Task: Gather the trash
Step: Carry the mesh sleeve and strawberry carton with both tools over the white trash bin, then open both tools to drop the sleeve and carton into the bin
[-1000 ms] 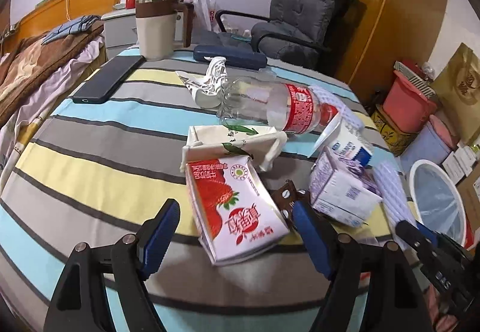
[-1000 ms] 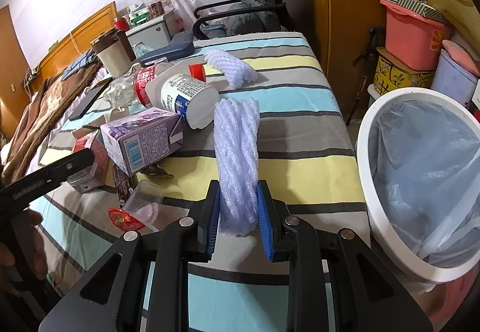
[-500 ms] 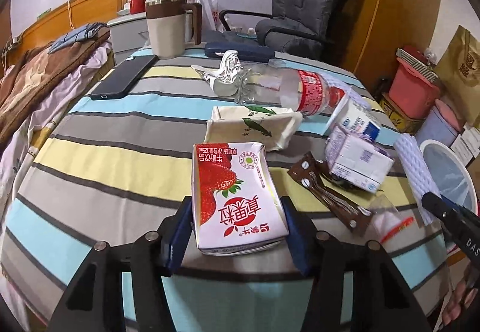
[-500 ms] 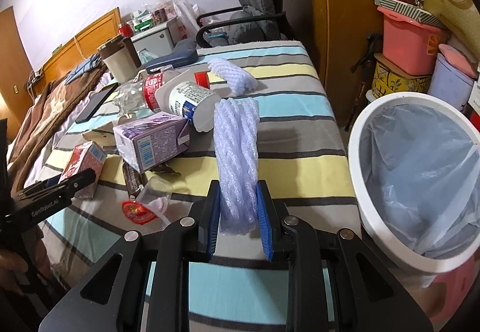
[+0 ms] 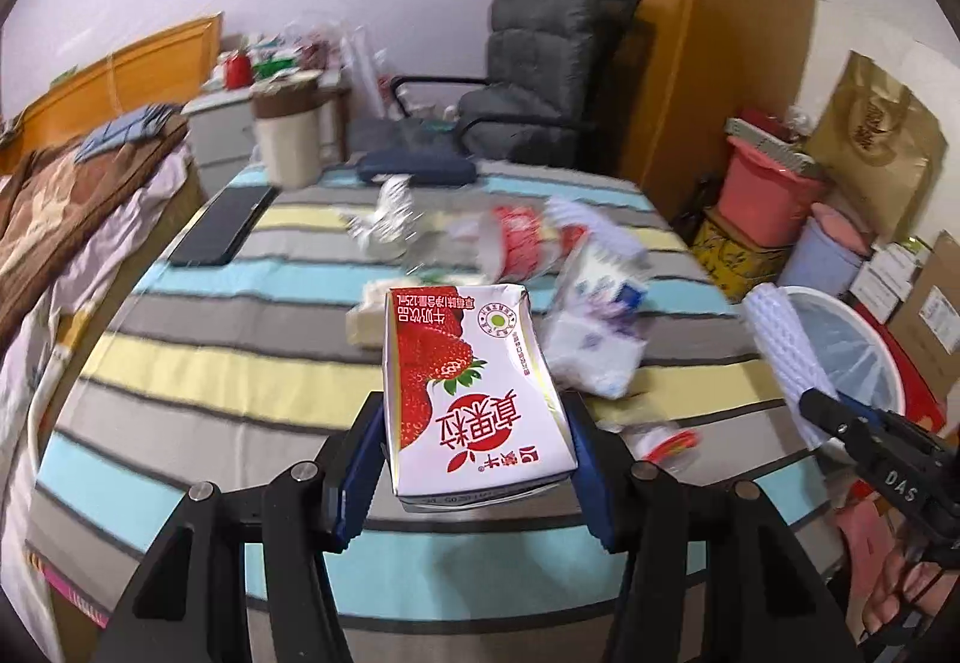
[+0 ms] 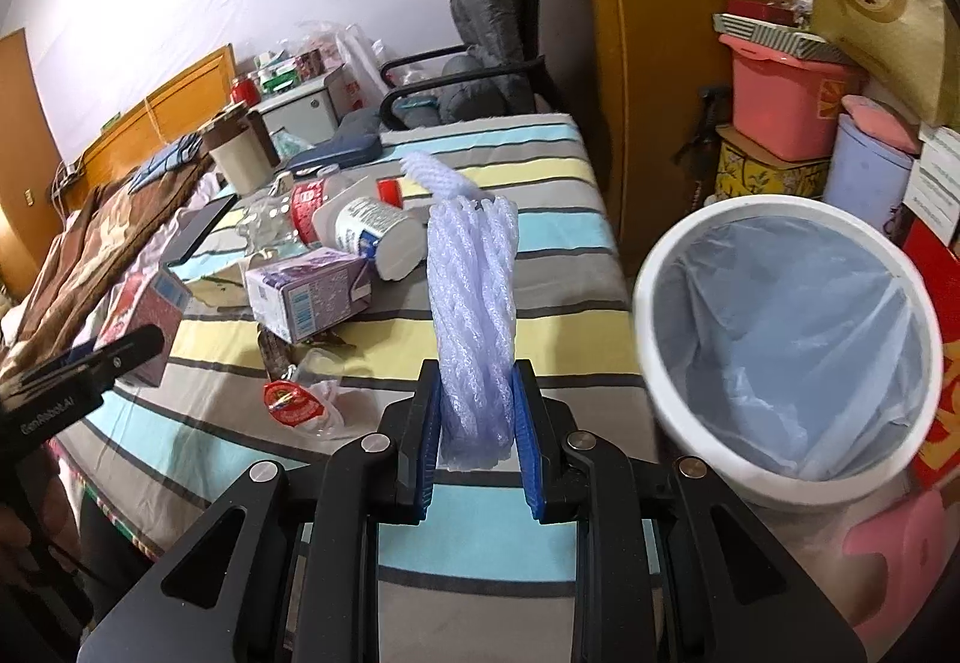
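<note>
Left gripper, wide apart around the strawberry milk carton a second ago, is now clamped on its sides and has raised it off the striped tablecloth. Right gripper stays clenched on the white foam net sleeve, lifted a little and closer to the lined white bin just beside the table's edge. Judgement: both pieces are secured, carry-and-drop comes next; purple carton, bottle and wrappers remain uncollected.
</note>
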